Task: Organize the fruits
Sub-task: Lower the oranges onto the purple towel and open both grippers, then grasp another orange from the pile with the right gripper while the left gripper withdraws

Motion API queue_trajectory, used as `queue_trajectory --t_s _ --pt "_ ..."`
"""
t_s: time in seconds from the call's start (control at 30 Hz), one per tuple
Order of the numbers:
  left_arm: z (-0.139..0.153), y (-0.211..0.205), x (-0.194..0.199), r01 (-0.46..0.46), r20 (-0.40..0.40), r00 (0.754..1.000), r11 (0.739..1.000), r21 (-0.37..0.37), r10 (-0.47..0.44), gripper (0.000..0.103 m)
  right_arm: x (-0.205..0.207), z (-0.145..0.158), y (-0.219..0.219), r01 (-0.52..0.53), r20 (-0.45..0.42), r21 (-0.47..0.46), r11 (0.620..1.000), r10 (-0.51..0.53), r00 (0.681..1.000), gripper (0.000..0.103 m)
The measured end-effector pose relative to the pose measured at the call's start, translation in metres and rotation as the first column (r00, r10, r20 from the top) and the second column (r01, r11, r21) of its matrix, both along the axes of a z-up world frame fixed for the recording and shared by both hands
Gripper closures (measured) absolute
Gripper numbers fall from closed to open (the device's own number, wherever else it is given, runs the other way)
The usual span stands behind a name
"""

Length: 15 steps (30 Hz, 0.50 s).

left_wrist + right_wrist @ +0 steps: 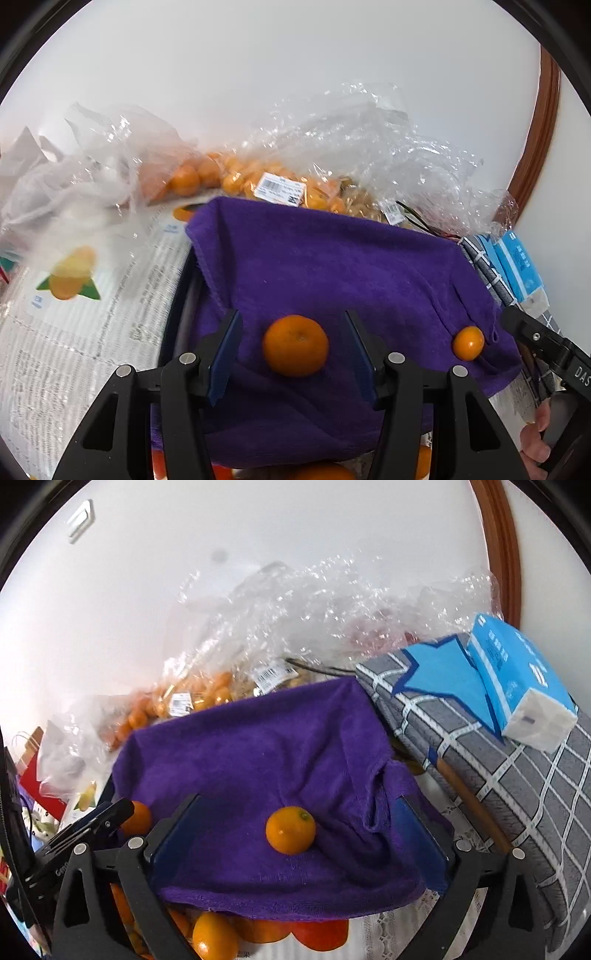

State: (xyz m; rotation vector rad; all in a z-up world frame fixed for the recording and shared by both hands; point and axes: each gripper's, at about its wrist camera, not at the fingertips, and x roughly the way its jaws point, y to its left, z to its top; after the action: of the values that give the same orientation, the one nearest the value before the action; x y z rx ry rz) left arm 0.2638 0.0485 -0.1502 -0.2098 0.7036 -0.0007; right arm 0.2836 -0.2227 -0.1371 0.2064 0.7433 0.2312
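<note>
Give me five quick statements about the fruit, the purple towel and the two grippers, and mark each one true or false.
1. Two oranges lie on the purple towel: a larger orange and a smaller orange. True.
2. The left hand-held gripper is clamped on the larger orange. False: its pads stand clear of the fruit on both sides.
3. The right hand-held gripper is wide open around the smaller orange. True.
4. The tissue pack lies on the towel. False: it lies on the grey checked cloth beside it.
5. Bagged oranges sit behind the towel. True.
</note>
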Motion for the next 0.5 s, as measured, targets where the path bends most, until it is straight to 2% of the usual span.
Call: queue_trajectory --t_s 0.1,0.17,0.33,0.43,0.5 --pt "0.004 0.003 -0.003 -0.017 0.028 0.999 1.000 0.006 0.016 0.050 -0.004 0.005 0.006 -0.002 0.034 -0.058 0.998 0.004 0.999 0.003" --pt "0.006 0.007 -0.005 -0.029 0.046 0.999 0.999 -0.015 0.030 0.050 -0.006 0.004 0.010 -0.015 0.037 -0.078 0.997 0.018 0.999 0.003" --pt "0.007 0.011 -0.004 -0.019 0.041 0.999 0.999 -0.050 0.021 0.050 -0.011 0.002 0.015 -0.033 0.054 -0.118 0.992 0.040 0.998 0.007" --pt "0.006 0.011 -0.003 0.000 0.029 1.000 0.998 -0.070 0.002 0.050 -0.016 0.006 0.018 -0.044 0.061 -0.137 0.990 0.053 0.997 0.018" --pt "0.003 0.013 0.001 0.018 0.002 1.000 0.994 -0.108 -0.018 0.050 -0.019 0.005 0.021 -0.069 0.047 -0.146 0.987 0.076 0.996 0.032"
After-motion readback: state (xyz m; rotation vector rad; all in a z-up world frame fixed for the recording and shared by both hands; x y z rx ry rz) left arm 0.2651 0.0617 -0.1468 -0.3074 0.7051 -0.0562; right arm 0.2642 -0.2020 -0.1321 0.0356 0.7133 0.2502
